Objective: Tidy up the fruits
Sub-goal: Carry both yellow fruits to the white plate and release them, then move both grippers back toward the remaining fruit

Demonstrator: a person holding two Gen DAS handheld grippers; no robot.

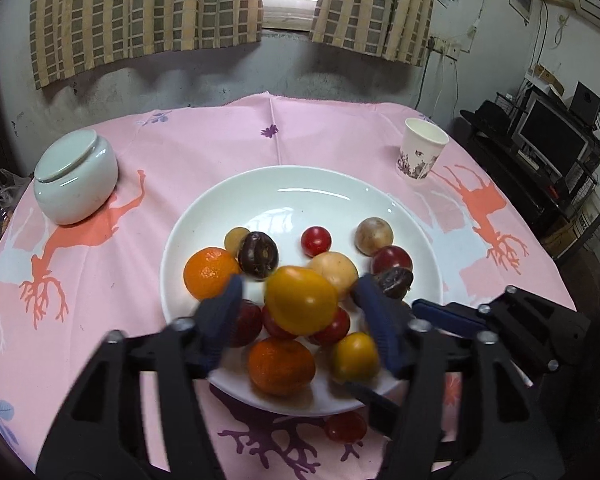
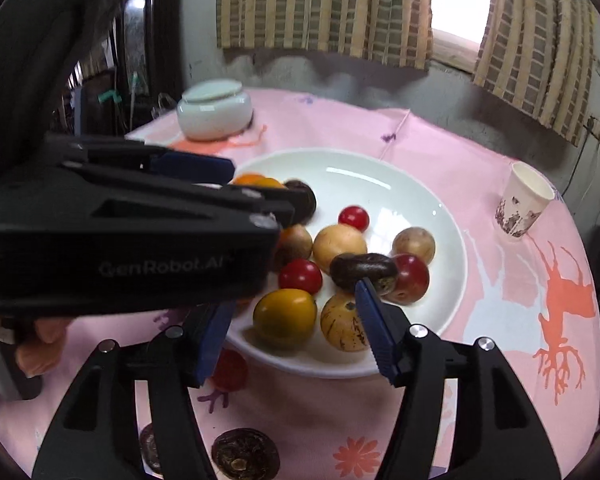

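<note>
While your left tongs [image 1: 300, 300] hang spread wide over the white plate [image 1: 228, 208], with the yellow fruit [image 1: 301, 300] between the blue pads but, as far as I can judge, touched by neither, the main risk is the pile itself. That fruit sits on top of red cherry tomatoes [image 1: 332, 330], so a lopsided squeeze could squirt it sideways and send the round ones rolling.

Your right tongs [image 2: 296, 320] are also spread apart, holding nothing, low at the plate's near rim; one pad [image 2: 374, 326] sits close to the dark wrinkled fruit [image 2: 364, 270] and may nudge it.

One red tomato [image 2: 230, 370] already lies off the plate on the tabletop [image 2: 440, 152], just beside the rim, and the two tools are crowded enough to collide.
</note>
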